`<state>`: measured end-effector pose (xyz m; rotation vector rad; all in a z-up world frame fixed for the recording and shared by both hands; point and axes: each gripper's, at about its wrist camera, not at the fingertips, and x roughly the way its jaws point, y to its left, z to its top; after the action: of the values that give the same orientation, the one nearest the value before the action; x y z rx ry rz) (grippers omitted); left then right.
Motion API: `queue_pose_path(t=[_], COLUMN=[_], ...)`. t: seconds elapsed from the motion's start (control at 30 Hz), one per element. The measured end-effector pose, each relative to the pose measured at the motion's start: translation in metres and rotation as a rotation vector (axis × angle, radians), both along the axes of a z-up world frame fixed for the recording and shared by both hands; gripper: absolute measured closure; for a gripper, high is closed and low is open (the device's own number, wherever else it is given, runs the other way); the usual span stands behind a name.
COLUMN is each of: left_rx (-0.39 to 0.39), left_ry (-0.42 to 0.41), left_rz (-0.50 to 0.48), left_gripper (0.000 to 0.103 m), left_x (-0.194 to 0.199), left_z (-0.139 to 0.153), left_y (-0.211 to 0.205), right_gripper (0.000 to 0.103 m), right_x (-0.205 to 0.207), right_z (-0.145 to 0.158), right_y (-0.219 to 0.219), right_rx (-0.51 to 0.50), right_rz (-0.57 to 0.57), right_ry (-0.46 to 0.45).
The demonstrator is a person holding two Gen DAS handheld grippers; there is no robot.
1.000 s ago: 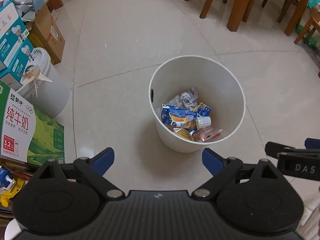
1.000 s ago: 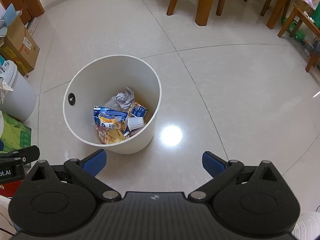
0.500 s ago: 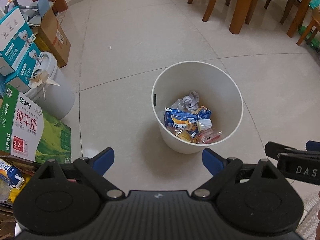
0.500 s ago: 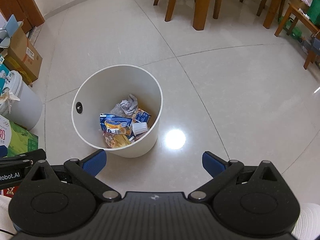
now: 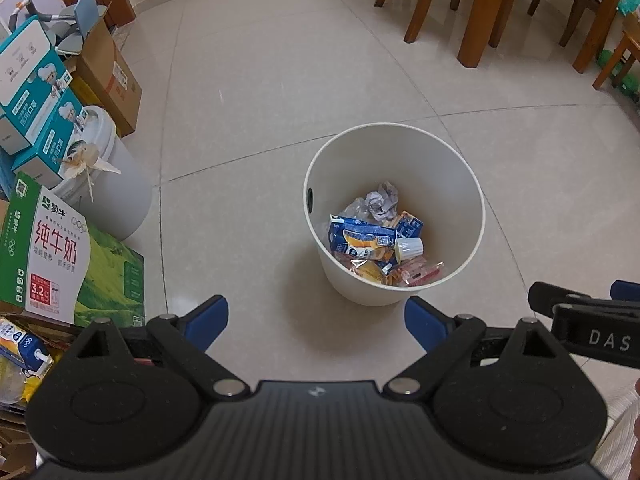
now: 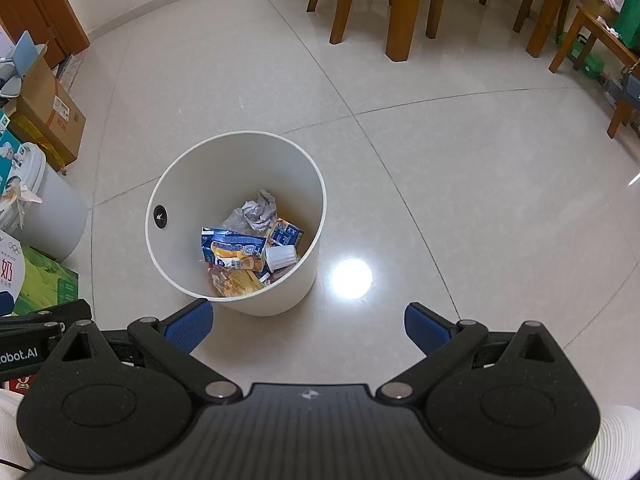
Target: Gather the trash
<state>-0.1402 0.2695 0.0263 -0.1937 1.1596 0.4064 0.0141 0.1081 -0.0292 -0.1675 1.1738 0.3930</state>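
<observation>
A white round bin [image 5: 436, 152] [image 6: 208, 168] stands on the tiled floor. Inside lie a crumpled paper ball [image 5: 383, 201] [image 6: 260, 212], a blue and yellow wrapper [image 5: 360, 240] [image 6: 234, 252], a small white cup [image 5: 409, 247] [image 6: 281, 257] and other wrappers. My left gripper [image 5: 316, 320] hangs open above and in front of the bin, nothing between its blue pads. My right gripper [image 6: 308, 324] is open too, beside the bin's near right side and holding nothing. Part of the right gripper [image 5: 588, 320] shows at the right edge of the left wrist view.
Along the left stand a green milk carton box [image 5: 52, 264], teal boxes [image 5: 32, 92], a white lidded bucket [image 5: 112, 184] and a cardboard box [image 5: 108, 76]. Wooden table and chair legs [image 6: 400, 8] fill the far right. A bright light glare [image 6: 352, 278] lies on the tiles.
Both grippers have risen and drawn back from the bin, so it looks smaller and farther off. Both stay open and hold nothing.
</observation>
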Motion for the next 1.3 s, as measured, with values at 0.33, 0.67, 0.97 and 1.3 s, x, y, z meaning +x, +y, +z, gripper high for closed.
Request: queue_pose_path(t=[0.33,0.67,0.97,1.3], left_rx=[0.004,0.011,0.012,0.010], left_ry=[0.002,0.008,0.013,0.009], left_rz=[-0.002,-0.008,-0.007,-0.001], left_gripper=[0.008,0.008,0.008,0.008], left_x=[0.0014,0.0007,0.0000,-0.0011], left_z=[0.0017,0.0024,0.0026,0.0044], left_y=[-0.0018,-0.0032,-0.0020,-0.0017], right_gripper=[0.000,0.000,0.000,0.000], right_x=[-0.0005,-0.0016,-0.0019,-0.0032], right_z=[0.0017,0.0031,0.0044,0.0055], right_y=[-0.0005,-0.0016,-0.0031,-0.0026], right_rx=[0.001,0.000,0.000,0.002], right_rz=[-0.004,-0.002,-0.005,-0.004], right_ry=[-0.006,-0.008,-0.010,-0.009])
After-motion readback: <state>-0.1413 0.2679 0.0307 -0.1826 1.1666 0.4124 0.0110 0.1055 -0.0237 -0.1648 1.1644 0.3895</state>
